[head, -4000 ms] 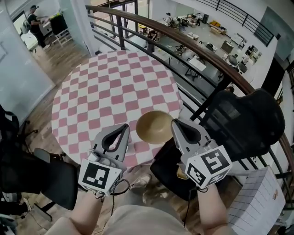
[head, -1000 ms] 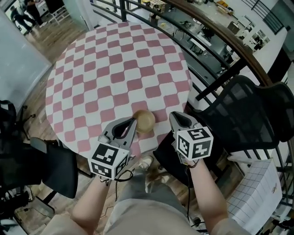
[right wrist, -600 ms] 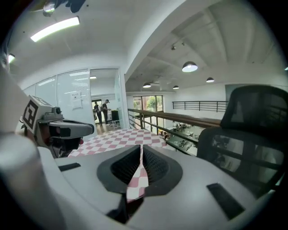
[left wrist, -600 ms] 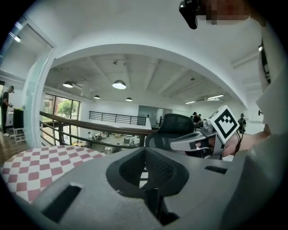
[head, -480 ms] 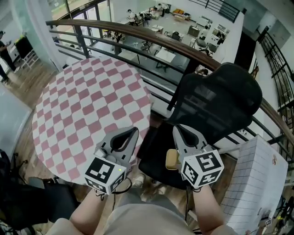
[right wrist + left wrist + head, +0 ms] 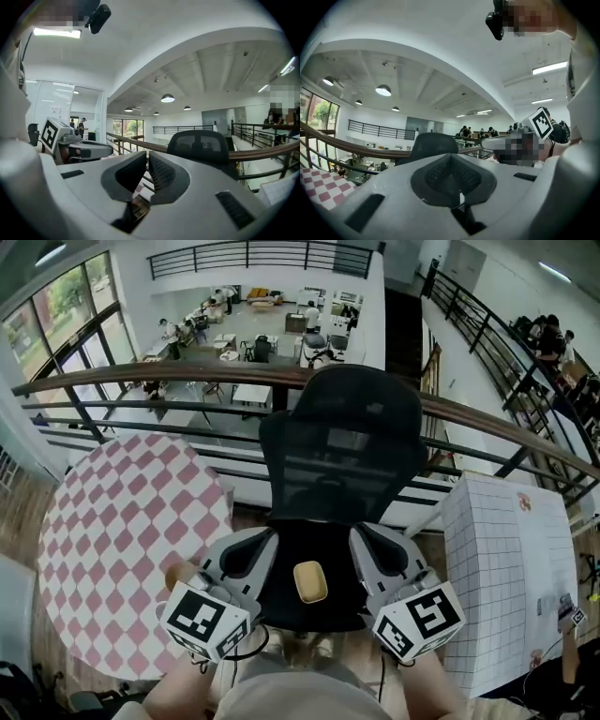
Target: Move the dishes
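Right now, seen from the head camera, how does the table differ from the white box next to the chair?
The table is round; the box has straight edges and corners. The table is covered in pink and white checks; the box is white with thin grid lines. In this view the table stands left of the black chair; the box stands right of it. Both carry a pattern of squares.

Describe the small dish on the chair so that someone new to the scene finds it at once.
Find the black mesh office chair before the curved wooden railing. On its dark seat lies the small tan dish, oblong with rounded corners: the only pale thing on that black cushion.
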A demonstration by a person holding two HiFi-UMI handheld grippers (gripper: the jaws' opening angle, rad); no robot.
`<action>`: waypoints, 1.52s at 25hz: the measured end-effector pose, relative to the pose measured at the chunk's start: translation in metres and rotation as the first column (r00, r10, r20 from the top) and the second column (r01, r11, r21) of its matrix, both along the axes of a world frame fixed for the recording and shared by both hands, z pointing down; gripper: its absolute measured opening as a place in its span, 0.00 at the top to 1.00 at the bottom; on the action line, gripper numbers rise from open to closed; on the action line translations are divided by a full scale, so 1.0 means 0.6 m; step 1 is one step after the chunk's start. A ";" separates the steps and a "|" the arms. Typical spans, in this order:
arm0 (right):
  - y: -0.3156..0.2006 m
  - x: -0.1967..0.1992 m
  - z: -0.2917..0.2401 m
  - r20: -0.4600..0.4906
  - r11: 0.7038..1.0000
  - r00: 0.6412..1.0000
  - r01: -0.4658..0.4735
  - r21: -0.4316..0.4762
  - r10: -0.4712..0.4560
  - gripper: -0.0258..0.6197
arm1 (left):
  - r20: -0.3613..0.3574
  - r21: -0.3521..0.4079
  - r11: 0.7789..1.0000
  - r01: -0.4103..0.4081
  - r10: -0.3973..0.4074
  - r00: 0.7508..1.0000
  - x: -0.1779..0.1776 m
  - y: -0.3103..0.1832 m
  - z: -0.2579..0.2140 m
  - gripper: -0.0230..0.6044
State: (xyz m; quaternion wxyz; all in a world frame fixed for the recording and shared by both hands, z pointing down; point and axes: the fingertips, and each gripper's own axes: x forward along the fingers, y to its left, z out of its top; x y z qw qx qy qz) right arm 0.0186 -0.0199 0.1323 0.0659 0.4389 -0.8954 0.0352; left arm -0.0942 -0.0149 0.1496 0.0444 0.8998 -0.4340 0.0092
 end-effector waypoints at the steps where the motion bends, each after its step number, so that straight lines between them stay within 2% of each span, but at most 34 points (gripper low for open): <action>1: -0.001 0.028 0.002 -0.005 1.000 1.000 -0.020 0.009 0.020 0.92 | 0.006 0.009 1.000 -0.021 0.021 1.000 0.025 -0.010 0.003 0.94; 8: 0.032 0.147 -0.018 0.015 0.988 0.989 -0.149 0.044 0.148 0.92 | 0.031 0.061 0.992 -0.112 0.111 0.993 0.127 -0.009 -0.022 0.94; 15: 0.055 0.185 -0.027 0.051 0.983 0.984 -0.173 0.061 0.170 0.92 | 0.039 0.071 0.987 -0.147 0.145 0.989 0.177 0.012 -0.025 0.94; 21: 0.047 0.178 -0.038 0.047 0.985 0.988 -0.149 0.082 0.145 0.92 | 0.051 0.088 0.987 -0.135 0.131 0.990 0.173 0.009 -0.032 0.94; 26: 0.039 0.159 -0.034 0.049 0.991 0.994 -0.105 0.077 0.101 0.92 | 0.054 0.121 0.989 -0.083 0.077 0.996 0.151 0.009 -0.038 0.94; 32: 0.031 0.145 -0.021 0.028 0.995 0.997 -0.073 0.067 0.072 0.92 | 0.031 0.112 0.994 -0.009 0.006 0.999 0.129 0.003 -0.034 0.94; 38: 0.025 0.135 -0.020 0.013 0.995 0.998 -0.059 0.076 0.058 0.92 | 0.054 0.106 0.994 -0.012 0.007 0.999 0.128 0.006 -0.031 0.94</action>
